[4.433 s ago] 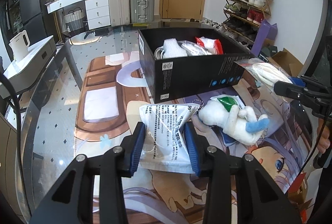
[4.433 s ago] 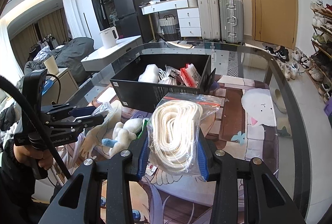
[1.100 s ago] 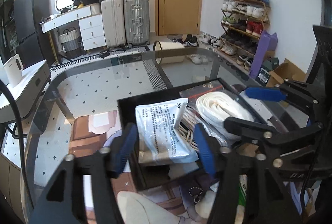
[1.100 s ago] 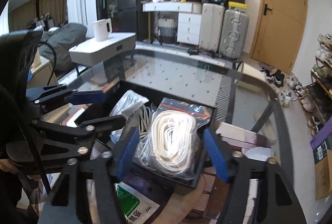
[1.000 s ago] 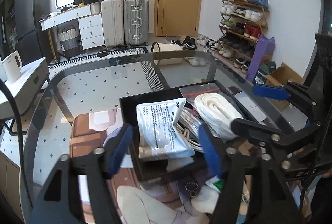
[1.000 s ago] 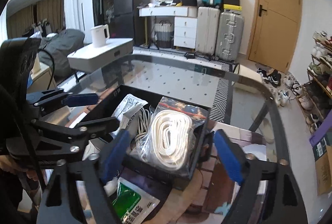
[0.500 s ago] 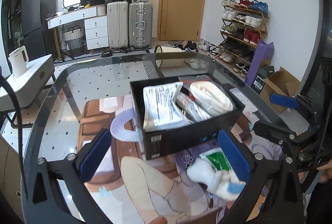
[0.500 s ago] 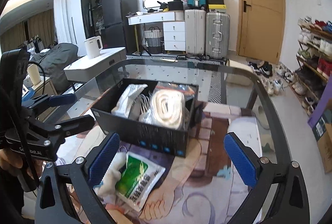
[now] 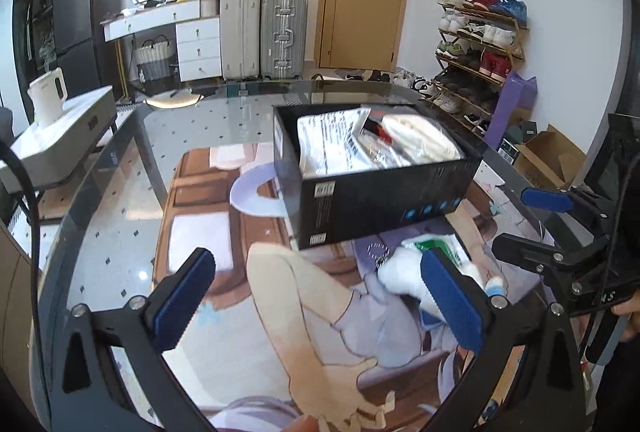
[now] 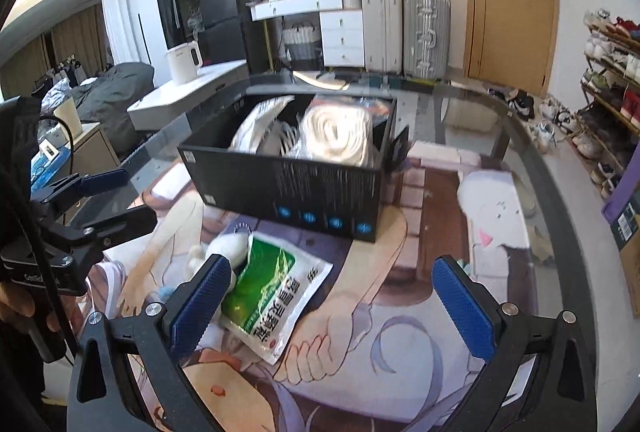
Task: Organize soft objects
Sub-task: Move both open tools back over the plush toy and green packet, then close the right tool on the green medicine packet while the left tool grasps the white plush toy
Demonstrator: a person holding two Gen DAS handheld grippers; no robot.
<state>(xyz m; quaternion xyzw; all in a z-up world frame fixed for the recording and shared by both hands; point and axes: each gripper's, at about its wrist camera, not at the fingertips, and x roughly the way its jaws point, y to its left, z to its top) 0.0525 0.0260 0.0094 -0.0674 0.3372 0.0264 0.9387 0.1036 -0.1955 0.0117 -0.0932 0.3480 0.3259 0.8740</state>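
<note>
Tabletop inventory: one black box (image 9: 376,204) stands mid-mat, well clear of the glass edges. In it we count two bags, the printed pouch (image 9: 328,140) and the rope coil (image 10: 340,132), both released since earlier. Before it lie one green packet (image 10: 268,288) and one plush toy (image 9: 404,272). Left gripper (image 9: 316,296) and right gripper (image 10: 332,304): jaws just opened wide, empty.

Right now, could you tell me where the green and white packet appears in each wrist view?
Left wrist view: green and white packet at lower right, mostly hidden behind the plush toy and a blue finger pad.
Right wrist view: packet at lower left centre, in plain view on the mat.
Shared landmark: the black box, just beyond it.
</note>
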